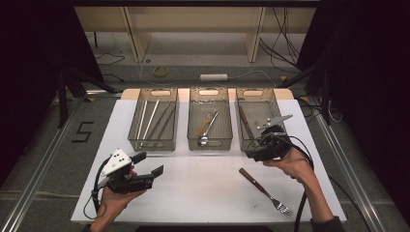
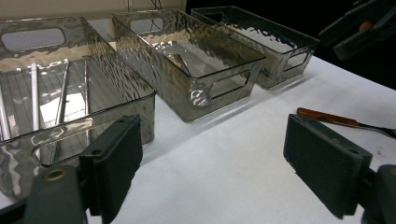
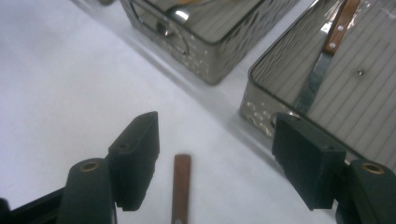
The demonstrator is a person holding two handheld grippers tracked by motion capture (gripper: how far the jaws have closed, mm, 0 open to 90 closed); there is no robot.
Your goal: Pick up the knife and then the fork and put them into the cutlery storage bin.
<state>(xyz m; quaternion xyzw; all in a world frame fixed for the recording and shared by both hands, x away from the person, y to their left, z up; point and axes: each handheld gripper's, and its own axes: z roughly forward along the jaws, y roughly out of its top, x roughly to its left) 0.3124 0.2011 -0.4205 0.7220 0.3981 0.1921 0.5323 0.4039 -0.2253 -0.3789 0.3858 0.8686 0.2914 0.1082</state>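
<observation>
The fork (image 3: 181,186) is cut off at the bottom edge in the right gripper view, so its prongs are hidden. The knife (image 3: 327,56) runs off the top edge there too.

Three bins set in a row at the far side of the tabletop (image 1: 203,188), chopsticks (image 1: 147,121) in the left bin (image 1: 153,120), spoon (image 1: 207,126) in the middle bin (image 1: 209,119), knife (image 1: 244,122) in the right bin (image 1: 257,116), fork (image 1: 265,191) laid near right on the tabletop.
</observation>
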